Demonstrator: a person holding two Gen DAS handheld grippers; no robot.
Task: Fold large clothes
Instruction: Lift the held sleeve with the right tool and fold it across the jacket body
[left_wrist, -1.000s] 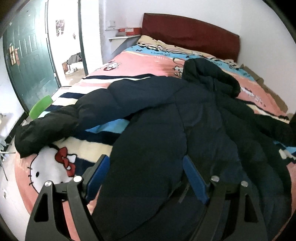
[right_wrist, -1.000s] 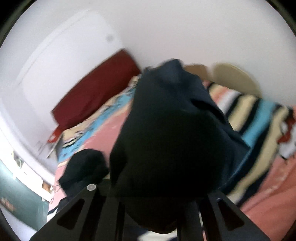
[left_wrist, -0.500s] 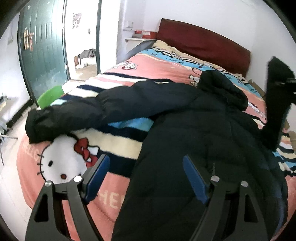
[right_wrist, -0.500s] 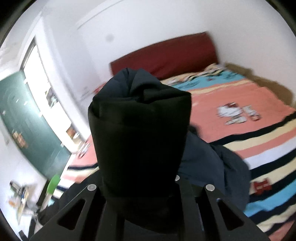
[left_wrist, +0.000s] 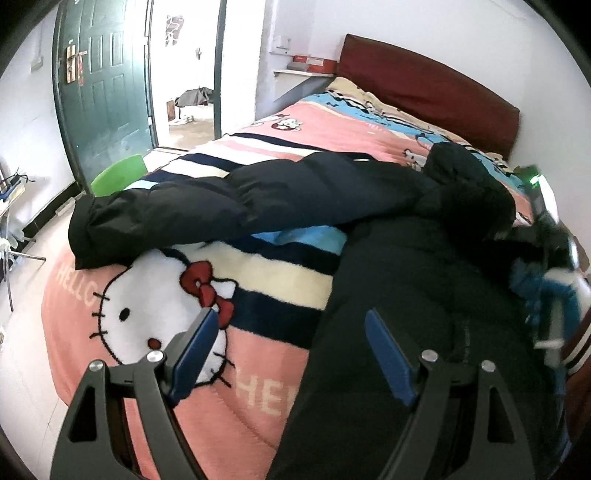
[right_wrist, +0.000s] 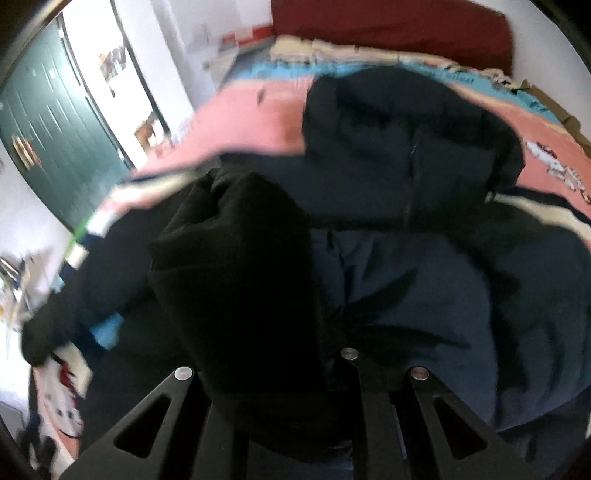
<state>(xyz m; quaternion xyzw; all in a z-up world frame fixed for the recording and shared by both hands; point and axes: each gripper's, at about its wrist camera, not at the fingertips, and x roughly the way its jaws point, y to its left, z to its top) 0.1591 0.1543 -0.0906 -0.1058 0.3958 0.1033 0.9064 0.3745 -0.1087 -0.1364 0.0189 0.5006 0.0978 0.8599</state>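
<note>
Right gripper (right_wrist: 295, 369) clamps the jacket's sleeve (right_wrist: 240, 277); left gripper (left_wrist: 288, 354) jaws apart, empty. Slippery padding could slide free mid-fold.

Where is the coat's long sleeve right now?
In the left wrist view, the sleeve stretches out to the left across the striped blanket, its cuff just above the cartoon cat's face, near the green chair.

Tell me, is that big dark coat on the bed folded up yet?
Not yet. The coat lies mostly spread; one sleeve stretches flat across the blanket, and the right gripper holds the other sleeve's cuff.
</note>
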